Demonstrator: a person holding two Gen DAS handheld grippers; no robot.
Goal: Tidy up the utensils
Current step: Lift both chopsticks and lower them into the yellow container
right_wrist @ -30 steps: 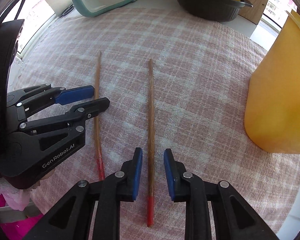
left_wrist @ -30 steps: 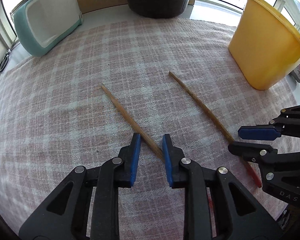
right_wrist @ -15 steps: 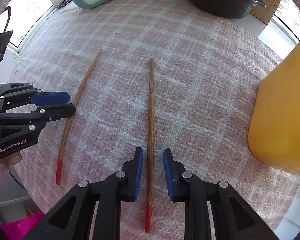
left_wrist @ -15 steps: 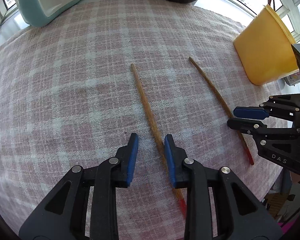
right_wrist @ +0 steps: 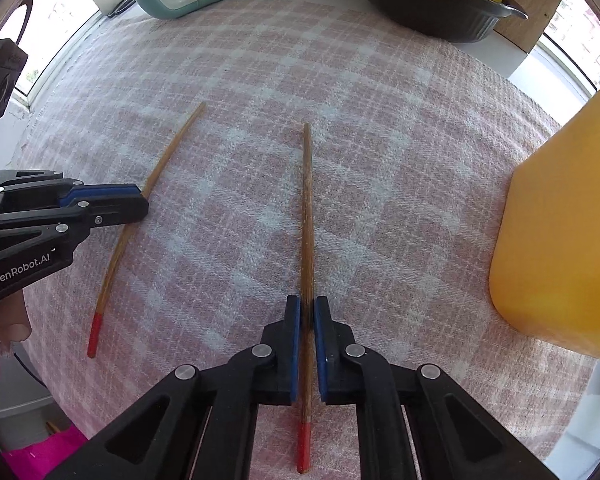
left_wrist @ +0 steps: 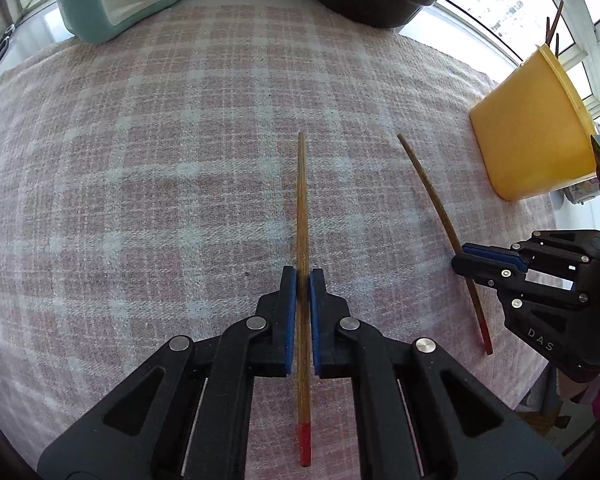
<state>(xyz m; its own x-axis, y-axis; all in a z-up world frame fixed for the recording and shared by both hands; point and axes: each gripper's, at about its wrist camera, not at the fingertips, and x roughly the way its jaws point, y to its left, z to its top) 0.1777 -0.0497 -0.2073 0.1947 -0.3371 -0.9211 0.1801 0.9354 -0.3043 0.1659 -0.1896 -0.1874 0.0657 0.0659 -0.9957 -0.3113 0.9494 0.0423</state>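
Both of your grippers have clamped down since a second ago, when their jaws stood apart around the sticks. Your left gripper (left_wrist: 303, 276) now pinches the left chopstick (left_wrist: 301, 208), your right gripper (right_wrist: 307, 306) the right chopstick (right_wrist: 307, 216). Each chopstick lies on the pink checked cloth (left_wrist: 140, 184) over the table, red end toward you, well apart from its mate. A yellow container (left_wrist: 536, 140) stands to the right.

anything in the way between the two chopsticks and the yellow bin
Nothing visible. Each claw, left and right, is shut on a chopstick, and only bare checked cloth lies between them and the yellow bin.
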